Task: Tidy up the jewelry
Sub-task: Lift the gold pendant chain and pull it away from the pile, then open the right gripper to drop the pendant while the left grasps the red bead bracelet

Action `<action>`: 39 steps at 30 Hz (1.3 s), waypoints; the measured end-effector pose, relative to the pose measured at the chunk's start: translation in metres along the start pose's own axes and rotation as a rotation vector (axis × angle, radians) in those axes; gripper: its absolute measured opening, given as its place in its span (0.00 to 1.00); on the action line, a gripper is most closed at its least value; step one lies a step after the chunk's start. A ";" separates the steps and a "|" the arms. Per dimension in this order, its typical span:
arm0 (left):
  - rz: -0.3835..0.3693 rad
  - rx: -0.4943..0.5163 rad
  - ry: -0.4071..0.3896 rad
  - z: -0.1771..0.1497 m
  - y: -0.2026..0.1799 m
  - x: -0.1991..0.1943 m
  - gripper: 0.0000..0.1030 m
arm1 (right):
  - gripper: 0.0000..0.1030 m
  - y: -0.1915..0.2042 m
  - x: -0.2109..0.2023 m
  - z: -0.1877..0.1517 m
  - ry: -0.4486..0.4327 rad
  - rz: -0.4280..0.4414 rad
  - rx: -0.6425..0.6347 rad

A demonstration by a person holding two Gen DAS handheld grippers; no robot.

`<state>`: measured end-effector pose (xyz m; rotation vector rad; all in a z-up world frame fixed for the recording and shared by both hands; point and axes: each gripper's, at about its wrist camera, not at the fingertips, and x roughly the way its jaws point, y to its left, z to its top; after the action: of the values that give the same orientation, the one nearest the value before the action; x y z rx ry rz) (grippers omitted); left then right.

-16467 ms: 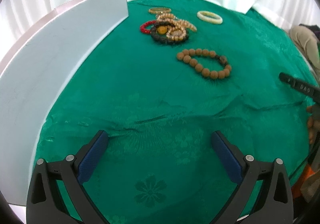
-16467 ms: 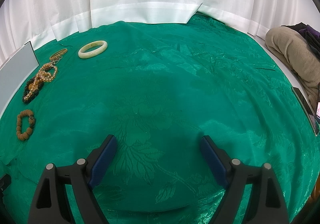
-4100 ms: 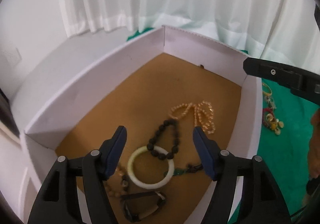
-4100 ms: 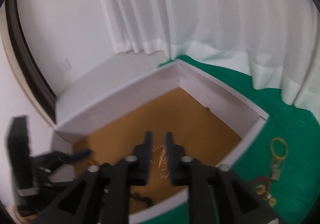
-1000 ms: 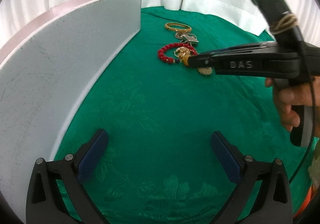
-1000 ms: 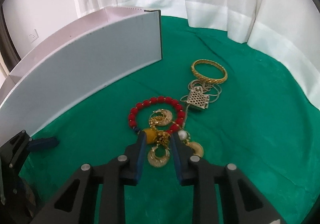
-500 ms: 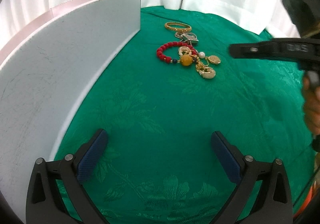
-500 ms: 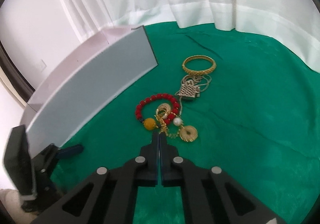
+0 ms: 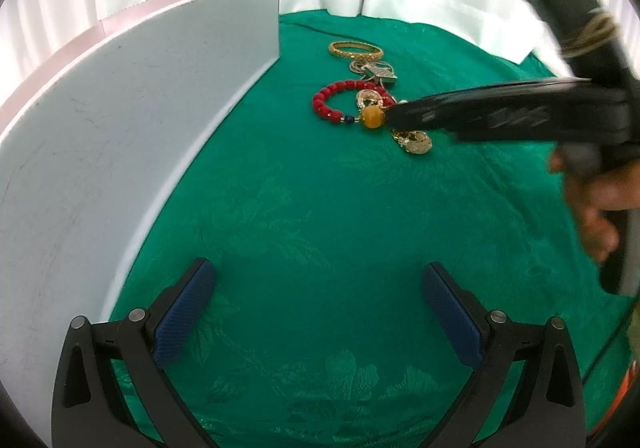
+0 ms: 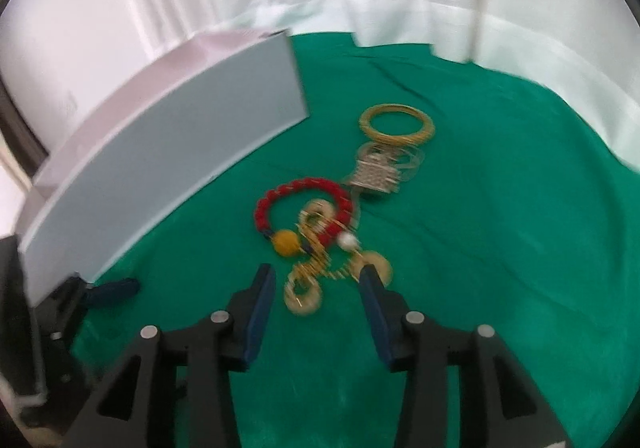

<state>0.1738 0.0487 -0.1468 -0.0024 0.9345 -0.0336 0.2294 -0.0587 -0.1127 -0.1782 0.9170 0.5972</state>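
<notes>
While the right gripper had just been opening, its fingers stood apart, nothing clamped; the gold earring cluster lay on the green cloth between the tips. Red bead bracelet at 12 o'clock of the cluster, touching it; gold bangle further out toward 1. White box at 10 o'clock. Left gripper fingers wide apart, empty, over bare cloth.

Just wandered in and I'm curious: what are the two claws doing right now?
Left claw open, empty, over green cloth. Right claw just opened, straddling gold earrings, not gripping. Red bead bracelet tangled alongside, may snag.
</notes>
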 end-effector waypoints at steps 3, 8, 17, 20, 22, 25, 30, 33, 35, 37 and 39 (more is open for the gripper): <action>-0.005 -0.003 -0.002 -0.001 0.002 -0.001 0.99 | 0.31 0.012 0.020 0.004 0.030 -0.061 -0.086; -0.008 -0.005 -0.003 -0.001 0.004 -0.001 0.99 | 0.09 0.000 -0.002 -0.005 0.025 -0.040 -0.040; 0.004 0.003 0.000 -0.002 0.002 -0.002 0.99 | 0.09 -0.038 -0.088 -0.047 -0.067 0.047 0.128; 0.009 0.006 0.001 -0.001 0.000 -0.001 0.99 | 0.09 -0.051 -0.105 -0.073 -0.065 0.051 0.179; 0.012 0.008 0.002 -0.001 -0.001 -0.001 0.99 | 0.09 -0.060 -0.110 -0.091 -0.052 0.031 0.214; 0.018 0.012 0.004 -0.001 -0.002 -0.001 0.99 | 0.11 -0.070 -0.115 -0.115 -0.045 0.004 0.246; 0.022 0.019 0.006 -0.001 -0.003 -0.001 0.99 | 0.44 -0.089 -0.119 -0.153 -0.051 -0.039 0.376; 0.003 0.035 0.036 0.005 -0.003 0.000 0.99 | 0.46 -0.087 -0.129 -0.173 -0.119 -0.074 0.433; -0.056 0.052 0.057 0.016 -0.007 -0.005 0.98 | 0.46 -0.081 -0.142 -0.190 -0.179 -0.102 0.469; -0.089 0.109 0.017 0.034 -0.019 -0.016 0.98 | 0.47 -0.076 -0.149 -0.201 -0.216 -0.120 0.492; -0.069 0.229 -0.030 0.054 -0.038 -0.020 0.98 | 0.47 -0.071 -0.151 -0.207 -0.230 -0.124 0.498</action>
<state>0.2041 0.0104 -0.0975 0.1760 0.8967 -0.2038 0.0555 -0.2596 -0.1265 0.2755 0.7981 0.2538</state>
